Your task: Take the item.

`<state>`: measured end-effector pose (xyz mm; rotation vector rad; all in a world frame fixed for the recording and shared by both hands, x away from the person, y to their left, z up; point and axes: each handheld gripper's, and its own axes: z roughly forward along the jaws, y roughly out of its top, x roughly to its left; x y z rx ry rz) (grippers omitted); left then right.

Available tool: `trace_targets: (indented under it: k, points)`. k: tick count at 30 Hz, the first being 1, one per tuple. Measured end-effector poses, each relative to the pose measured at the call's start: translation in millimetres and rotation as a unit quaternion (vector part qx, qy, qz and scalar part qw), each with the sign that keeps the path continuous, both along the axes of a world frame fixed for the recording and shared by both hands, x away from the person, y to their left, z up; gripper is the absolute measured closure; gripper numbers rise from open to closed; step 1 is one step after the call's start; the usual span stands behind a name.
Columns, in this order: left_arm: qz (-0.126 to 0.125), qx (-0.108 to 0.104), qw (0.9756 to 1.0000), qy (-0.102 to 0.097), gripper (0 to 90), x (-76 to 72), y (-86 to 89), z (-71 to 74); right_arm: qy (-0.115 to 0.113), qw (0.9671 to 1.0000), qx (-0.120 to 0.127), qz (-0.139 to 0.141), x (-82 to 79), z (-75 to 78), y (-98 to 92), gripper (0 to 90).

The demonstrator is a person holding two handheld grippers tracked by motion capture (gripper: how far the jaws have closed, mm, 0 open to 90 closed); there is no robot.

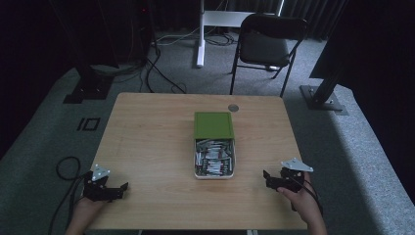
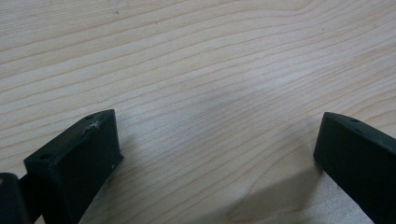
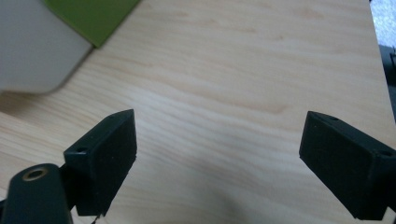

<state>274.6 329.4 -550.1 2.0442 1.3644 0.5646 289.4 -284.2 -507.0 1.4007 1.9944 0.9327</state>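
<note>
A white box [image 1: 214,159] full of several small packets sits in the middle of the wooden table [image 1: 147,142], its green lid [image 1: 213,125] flipped back on the far side. My left gripper [image 1: 117,188] rests at the table's near left corner, jaws wide apart over bare wood [image 2: 215,140]. Near the right front edge, my right gripper [image 1: 268,177] is open too, with nothing between its jaws [image 3: 219,149]. In the right gripper view the box's white wall [image 3: 32,51] and green lid [image 3: 93,16] show at the upper left.
A small grey round disc [image 1: 233,107] is set in the table's far edge. A black folding chair [image 1: 266,46] and a white stand [image 1: 200,34] lie beyond the table. Black frame posts [image 1: 325,83] flank it, and cables [image 1: 66,169] trail on the carpet.
</note>
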Motion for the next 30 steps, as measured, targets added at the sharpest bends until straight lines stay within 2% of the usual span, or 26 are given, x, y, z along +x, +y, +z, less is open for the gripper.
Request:
trace_targets:
  k: [7, 13, 20, 23, 30]
  points:
    - [0.001, -0.001, 1.0000, 0.000, 1.3, 0.0, -0.1, -0.1, -0.017, 0.9997, 0.004, 0.016, 5.7, 16.8, 7.3, 11.1]
    - [0.001, -0.001, 1.0000, 0.000, 1.3, 0.0, -0.1, -0.1, -0.023, 0.9995, -0.008, 0.022, 11.1, 26.3, 12.9, 12.5]
    - [0.001, 0.000, 1.0000, 0.000, 1.3, 0.0, -0.1, 0.1, -0.036, 0.9979, -0.003, 0.054, 18.5, 42.9, 28.3, 12.5]
    - [0.001, 0.000, 1.0000, 0.000, 1.3, 0.0, -0.1, 0.1, -0.039, 0.9975, -0.003, 0.058, 20.4, 47.2, 33.1, 12.5]
    - [0.001, -0.001, 1.0000, 0.000, 1.3, 0.0, -0.1, 0.1, -0.051, 0.9940, -0.001, 0.097, 27.4, 62.4, 52.4, 12.5]
